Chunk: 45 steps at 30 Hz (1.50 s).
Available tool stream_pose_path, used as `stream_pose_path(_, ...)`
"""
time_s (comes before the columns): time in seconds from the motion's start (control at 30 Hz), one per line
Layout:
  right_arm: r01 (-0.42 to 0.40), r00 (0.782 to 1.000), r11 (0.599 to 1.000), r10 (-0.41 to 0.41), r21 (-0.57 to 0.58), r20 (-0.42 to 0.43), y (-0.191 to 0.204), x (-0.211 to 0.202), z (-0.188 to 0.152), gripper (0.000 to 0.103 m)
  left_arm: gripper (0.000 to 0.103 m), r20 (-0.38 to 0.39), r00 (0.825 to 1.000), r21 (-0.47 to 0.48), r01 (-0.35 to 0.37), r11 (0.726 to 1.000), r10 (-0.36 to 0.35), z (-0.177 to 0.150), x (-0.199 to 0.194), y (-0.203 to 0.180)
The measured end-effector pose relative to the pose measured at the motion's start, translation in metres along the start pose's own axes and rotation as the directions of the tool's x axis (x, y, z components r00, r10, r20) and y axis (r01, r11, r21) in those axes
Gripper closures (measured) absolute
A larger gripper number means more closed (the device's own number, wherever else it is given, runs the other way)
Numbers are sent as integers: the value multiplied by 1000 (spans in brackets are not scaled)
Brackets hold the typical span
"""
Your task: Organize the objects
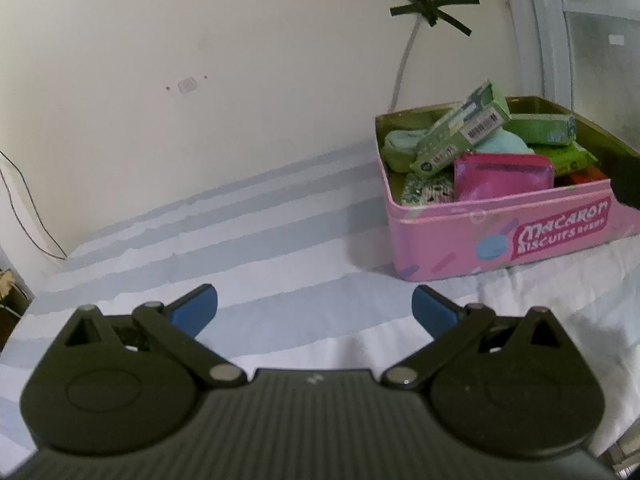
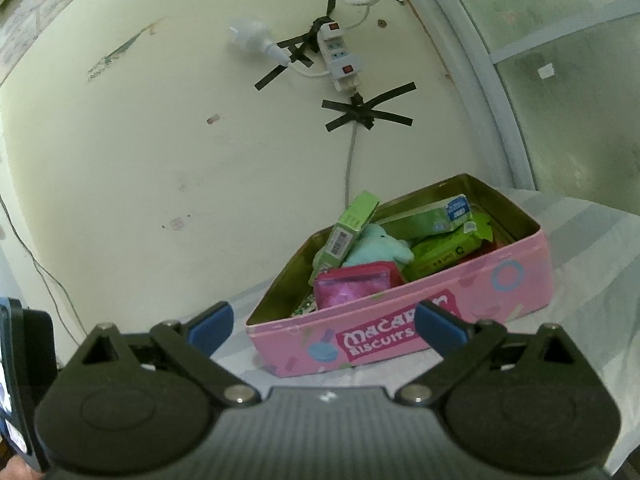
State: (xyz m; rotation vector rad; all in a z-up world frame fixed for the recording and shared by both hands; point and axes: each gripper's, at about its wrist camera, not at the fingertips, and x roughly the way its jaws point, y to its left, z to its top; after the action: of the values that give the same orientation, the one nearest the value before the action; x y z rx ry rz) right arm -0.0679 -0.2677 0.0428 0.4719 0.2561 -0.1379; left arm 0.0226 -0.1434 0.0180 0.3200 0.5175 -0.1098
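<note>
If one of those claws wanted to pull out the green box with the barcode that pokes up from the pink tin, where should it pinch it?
Probably at its raised upper end, coming down from above. The green box leans tilted on the other items, its top clear above the rim of the pink tin, so its narrow sides are free there. The right gripper is open and empty.

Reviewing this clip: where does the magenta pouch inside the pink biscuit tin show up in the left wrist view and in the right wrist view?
Left wrist: the magenta pouch lies right of centre, at the near side of the pink tin, below a tilted green carton.
Right wrist: the pouch sits just below centre, against the tin's near wall.
Shared landmark: the black tape cross on the wall above the tin.
</note>
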Motion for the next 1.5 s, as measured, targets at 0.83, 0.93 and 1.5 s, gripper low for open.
stream_pose_path(0.83,22,1000,999,-21,45,-9,-8,4,-4,2,0,-44,999,15,-7,1000,7,-1,6,-10)
stream_pose_path(0.93,22,1000,999,-21,46,-10,-8,4,-4,2,0,-45,999,16,-9,1000,10,-1,6,-10)
stream_pose_path(1.5,25,1000,998,-24,54,-15,-10,5,-8,1,0,-57,998,18,-8,1000,9,-4,8,-16)
